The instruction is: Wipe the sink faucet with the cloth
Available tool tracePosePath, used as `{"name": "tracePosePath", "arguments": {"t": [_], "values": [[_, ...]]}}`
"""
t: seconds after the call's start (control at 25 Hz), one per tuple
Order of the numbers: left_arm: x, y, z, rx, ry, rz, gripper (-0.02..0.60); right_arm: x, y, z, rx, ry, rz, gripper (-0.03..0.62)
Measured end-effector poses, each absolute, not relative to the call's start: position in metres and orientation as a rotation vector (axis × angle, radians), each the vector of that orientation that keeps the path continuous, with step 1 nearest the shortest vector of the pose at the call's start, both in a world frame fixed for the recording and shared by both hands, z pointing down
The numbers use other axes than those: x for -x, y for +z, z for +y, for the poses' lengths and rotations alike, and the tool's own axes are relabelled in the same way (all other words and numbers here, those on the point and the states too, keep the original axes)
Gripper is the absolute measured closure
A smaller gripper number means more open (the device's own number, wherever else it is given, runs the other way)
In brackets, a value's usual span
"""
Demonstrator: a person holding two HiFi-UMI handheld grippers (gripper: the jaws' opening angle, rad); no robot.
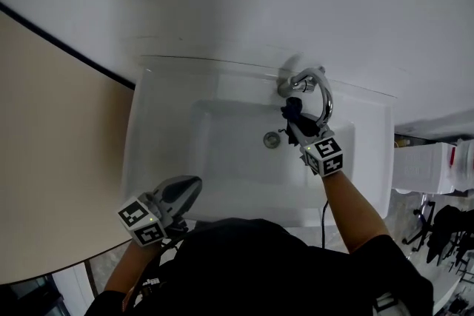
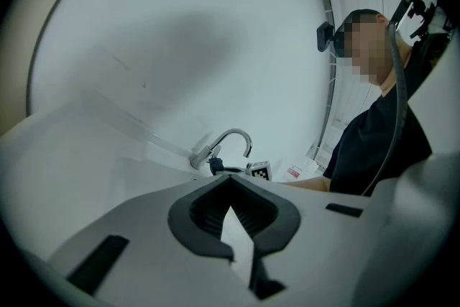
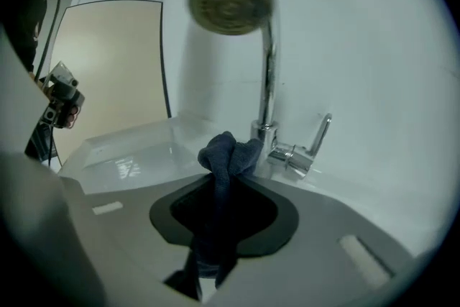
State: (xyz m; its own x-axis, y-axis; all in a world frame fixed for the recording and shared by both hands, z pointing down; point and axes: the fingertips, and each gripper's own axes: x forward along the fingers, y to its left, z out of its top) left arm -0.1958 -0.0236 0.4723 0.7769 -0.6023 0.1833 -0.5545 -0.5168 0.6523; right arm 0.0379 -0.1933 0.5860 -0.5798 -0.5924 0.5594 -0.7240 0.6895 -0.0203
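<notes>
The left gripper (image 1: pixel 189 189) hovers over the near-left edge of the sink (image 1: pixel 148 129), fingers pressed together and empty, left forearm (image 1: pixel 124 274) tucked close to the body. The right arm (image 1: pixel 355 211) stretches forward, and the right gripper (image 1: pixel 295 123) is clamped on a dark cloth (image 3: pixel 228 154).

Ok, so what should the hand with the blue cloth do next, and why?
Likely nudge the cloth forward onto the faucet and rub up its stem. The right gripper has its jaws shut on the cloth, whose bunched end sits just in front of the faucet's base. Whether they touch can't be told.
</notes>
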Motion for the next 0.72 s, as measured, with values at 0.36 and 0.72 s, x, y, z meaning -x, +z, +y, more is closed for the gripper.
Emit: {"name": "tracePosePath", "arguments": {"t": [0.36, 0.72], "values": [[0.188, 0.476, -0.025, -2.219, -0.016, -0.862, 0.593, -0.035, 0.571, -0.245, -1.079, 0.21, -2.466, 0.522], [0.178, 0.477, -0.032, -2.225, -0.009, -0.84, 0.593, -0.022, 0.609, -0.249, -1.01, 0.34, -2.421, 0.523]]}}
